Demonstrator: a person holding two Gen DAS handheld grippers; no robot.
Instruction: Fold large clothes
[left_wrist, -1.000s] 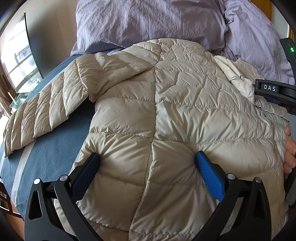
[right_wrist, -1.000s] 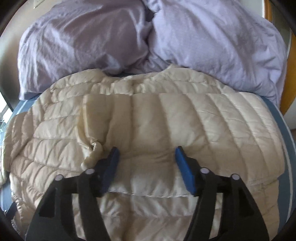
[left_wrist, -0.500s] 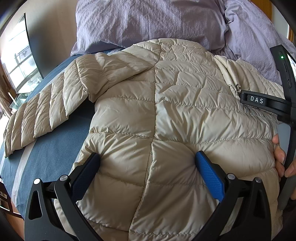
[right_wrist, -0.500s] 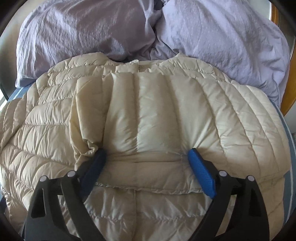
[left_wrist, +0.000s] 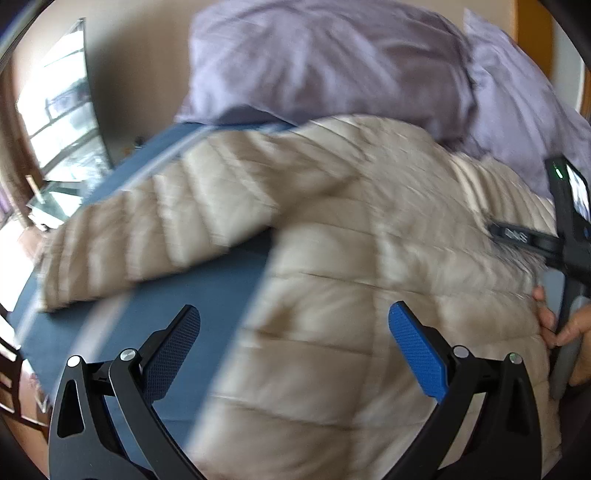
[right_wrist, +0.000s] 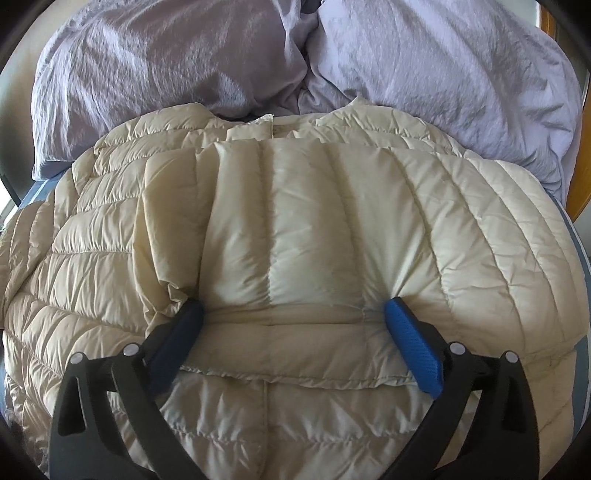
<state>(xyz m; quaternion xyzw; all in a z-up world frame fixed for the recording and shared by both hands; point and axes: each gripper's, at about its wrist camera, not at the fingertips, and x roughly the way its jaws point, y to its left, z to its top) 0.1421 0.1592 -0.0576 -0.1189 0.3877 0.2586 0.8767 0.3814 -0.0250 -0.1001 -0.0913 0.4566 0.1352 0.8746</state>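
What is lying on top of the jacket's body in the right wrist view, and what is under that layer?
One sleeve lies folded across the puffer jacket, its cuff between the open right gripper fingers. The jacket's quilted body shows around it; whatever lies directly beneath the sleeve is covered.

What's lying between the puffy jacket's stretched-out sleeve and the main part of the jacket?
Only bare blue bedsheet fills the wedge between the sleeve and the jacket body. It shows in the left wrist view, though blurred.
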